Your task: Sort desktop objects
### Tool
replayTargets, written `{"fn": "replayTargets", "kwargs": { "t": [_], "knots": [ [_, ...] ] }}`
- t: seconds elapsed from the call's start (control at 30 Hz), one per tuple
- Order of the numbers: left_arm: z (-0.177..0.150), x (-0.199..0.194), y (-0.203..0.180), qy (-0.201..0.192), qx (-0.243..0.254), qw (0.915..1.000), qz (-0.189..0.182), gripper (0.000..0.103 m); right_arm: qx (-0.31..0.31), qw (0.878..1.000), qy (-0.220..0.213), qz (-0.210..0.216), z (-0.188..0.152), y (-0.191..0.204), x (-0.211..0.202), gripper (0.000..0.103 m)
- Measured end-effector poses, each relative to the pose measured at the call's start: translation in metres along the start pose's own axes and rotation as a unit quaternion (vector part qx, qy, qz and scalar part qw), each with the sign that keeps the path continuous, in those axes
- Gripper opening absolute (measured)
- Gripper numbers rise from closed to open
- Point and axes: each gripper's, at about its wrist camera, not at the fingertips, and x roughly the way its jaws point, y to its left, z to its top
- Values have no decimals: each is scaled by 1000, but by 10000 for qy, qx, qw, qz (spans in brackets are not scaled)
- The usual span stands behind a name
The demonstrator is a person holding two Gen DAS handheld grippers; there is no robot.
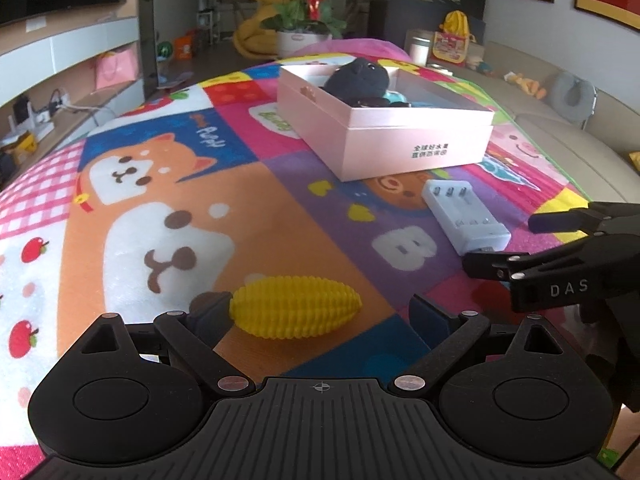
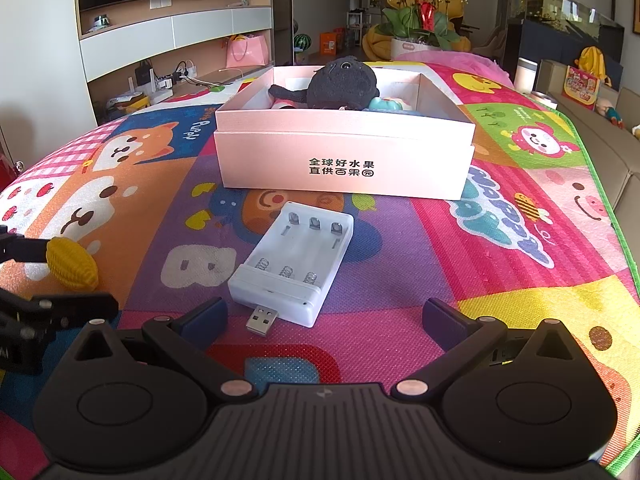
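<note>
Yellow corn toy (image 1: 295,307) between spread left gripper (image 1: 320,316) fingers; right gripper (image 2: 322,318), also spread, shows charger's USB plug (image 2: 262,320).

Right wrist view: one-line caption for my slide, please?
Open right gripper poised over an empty white battery charger on the colourful play mat, pink box of toys behind.

Both grippers hang low, side by side, pointing the same way. The left gripper (image 1: 320,316) has its jaws spread wide, holding nothing. The right gripper (image 2: 324,316) likewise has its 2 jaws wide apart and empty.
</note>
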Motion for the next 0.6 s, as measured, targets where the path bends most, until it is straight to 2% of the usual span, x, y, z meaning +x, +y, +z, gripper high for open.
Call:
{"fn": "replayTargets", "kwargs": {
  "t": [0.1,0.13,0.33,0.6],
  "knots": [
    [-1,-1,0,-1,-31,9999,140,93,0,10000,0,1,0,0,0,103],
    [-1,-1,-1,3,-39,9998,204,88,0,10000,0,-1,0,0,0,103],
    [2,-4,1,-60,-297,9986,426,72,0,10000,0,1,0,0,0,103],
    [0,-6,-2,-85,-295,9984,474,72,-11,10000,0,8,0,1,0,103]
  ]
}}
